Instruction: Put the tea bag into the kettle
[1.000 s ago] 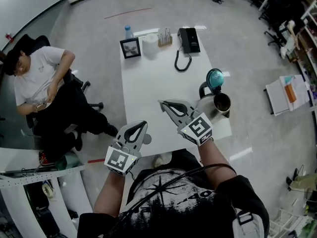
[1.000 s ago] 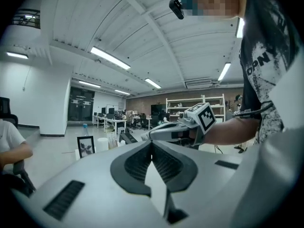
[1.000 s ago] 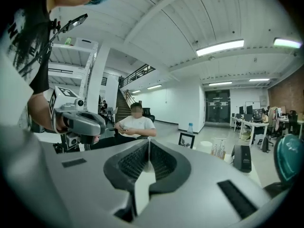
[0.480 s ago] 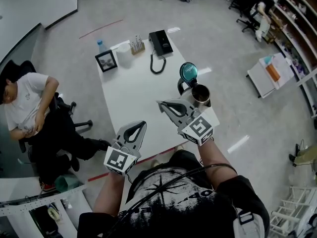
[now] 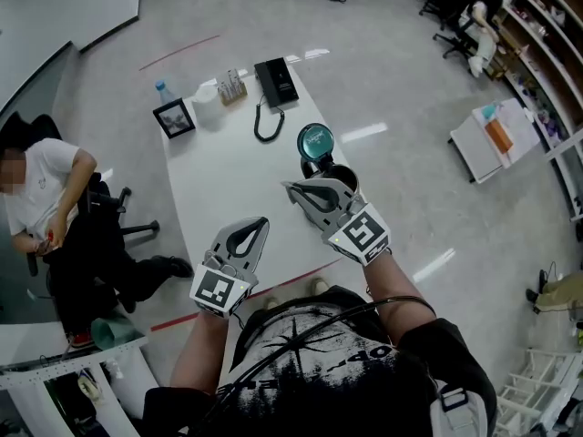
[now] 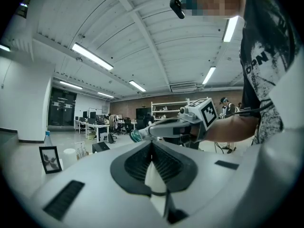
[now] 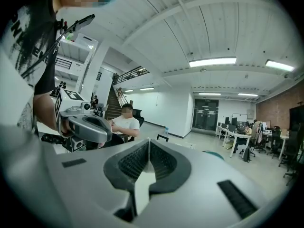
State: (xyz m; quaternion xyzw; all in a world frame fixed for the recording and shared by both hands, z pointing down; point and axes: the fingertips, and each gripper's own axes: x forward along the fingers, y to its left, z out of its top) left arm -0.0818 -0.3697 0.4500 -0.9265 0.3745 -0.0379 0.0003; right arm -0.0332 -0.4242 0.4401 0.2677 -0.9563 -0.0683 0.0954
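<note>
A steel kettle stands near the right edge of the white table, with its teal lid flipped open. My right gripper is shut and empty; it hovers just in front of the kettle and partly covers it. My left gripper is also shut and empty, over the table's near edge. In the left gripper view the closed jaws point toward the right gripper and the teal lid. I can make out no tea bag in any view.
At the table's far end are a black desk phone, a small holder, a white cup, a picture frame and a water bottle. A person sits on a chair to the left. Desks and shelves stand farther off.
The table and kettle have slid left and nearer in the head view. Both grippers moved with the person, stayed shut, and the right one now overlaps the kettle.
</note>
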